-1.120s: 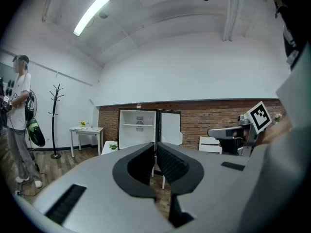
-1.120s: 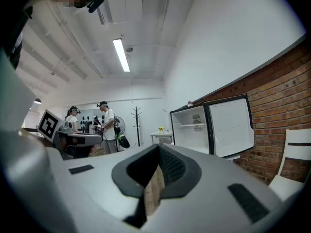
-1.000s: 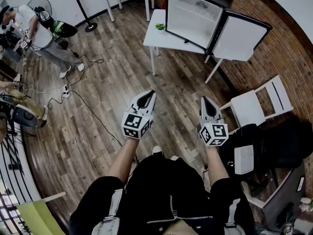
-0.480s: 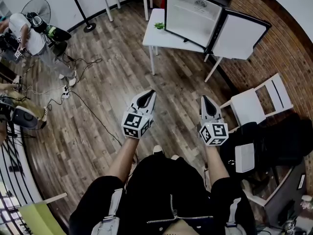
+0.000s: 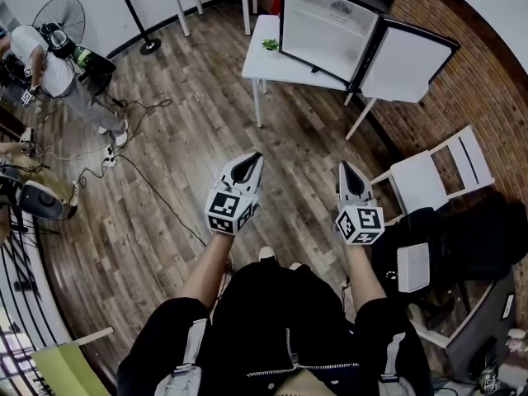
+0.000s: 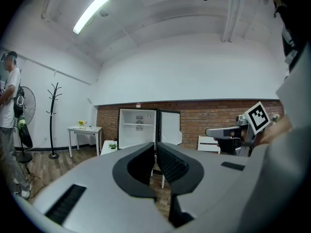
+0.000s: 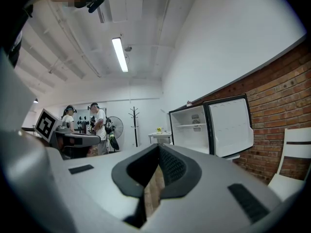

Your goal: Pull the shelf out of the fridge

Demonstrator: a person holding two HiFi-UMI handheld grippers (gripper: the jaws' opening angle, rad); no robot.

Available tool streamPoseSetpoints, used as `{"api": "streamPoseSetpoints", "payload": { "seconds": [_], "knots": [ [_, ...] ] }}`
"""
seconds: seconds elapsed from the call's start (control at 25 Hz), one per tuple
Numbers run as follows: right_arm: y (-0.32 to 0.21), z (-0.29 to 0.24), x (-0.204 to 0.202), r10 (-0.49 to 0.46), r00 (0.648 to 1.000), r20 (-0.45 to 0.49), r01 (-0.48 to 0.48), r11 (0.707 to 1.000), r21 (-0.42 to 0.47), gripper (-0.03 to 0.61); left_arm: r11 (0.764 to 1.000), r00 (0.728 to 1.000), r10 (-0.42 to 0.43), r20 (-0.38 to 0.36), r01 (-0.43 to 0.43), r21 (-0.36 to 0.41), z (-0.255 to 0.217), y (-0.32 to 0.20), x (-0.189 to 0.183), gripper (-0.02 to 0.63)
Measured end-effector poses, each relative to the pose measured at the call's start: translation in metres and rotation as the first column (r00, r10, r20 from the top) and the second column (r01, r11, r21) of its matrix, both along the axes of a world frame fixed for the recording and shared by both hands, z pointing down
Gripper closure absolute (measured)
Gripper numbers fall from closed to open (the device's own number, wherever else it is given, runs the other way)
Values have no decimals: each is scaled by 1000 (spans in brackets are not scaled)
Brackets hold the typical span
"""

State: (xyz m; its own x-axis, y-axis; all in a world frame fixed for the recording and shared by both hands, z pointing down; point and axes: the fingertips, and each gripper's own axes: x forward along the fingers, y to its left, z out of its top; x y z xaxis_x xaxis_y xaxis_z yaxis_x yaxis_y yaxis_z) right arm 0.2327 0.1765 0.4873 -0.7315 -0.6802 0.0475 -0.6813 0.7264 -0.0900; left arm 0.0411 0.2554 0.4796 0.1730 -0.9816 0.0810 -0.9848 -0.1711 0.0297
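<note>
White flat shelf (image 6: 138, 124) is lying crosswise in the open white fridge (image 5: 326, 31), well ahead of the closed, empty left gripper (image 5: 250, 158) and right gripper (image 5: 346, 169).

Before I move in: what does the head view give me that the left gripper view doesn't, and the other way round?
Head view only: the black cable trailing over the wooden plank floor, and the person's black-clad lap. Left gripper view only: the long ceiling strip light and the white shelf inside the open white fridge. Both: that fridge on its white table, well ahead, and the shut left gripper.
</note>
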Motion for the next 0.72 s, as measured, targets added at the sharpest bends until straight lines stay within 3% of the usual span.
{"api": "streamPoseSetpoints", "payload": {
  "seconds": [0.72],
  "knots": [
    [-12,6,-20,40,999,0,-40,999,-20,586,999,999,33,-23,-33,-7,9,-25,-24,584]
  ]
}}
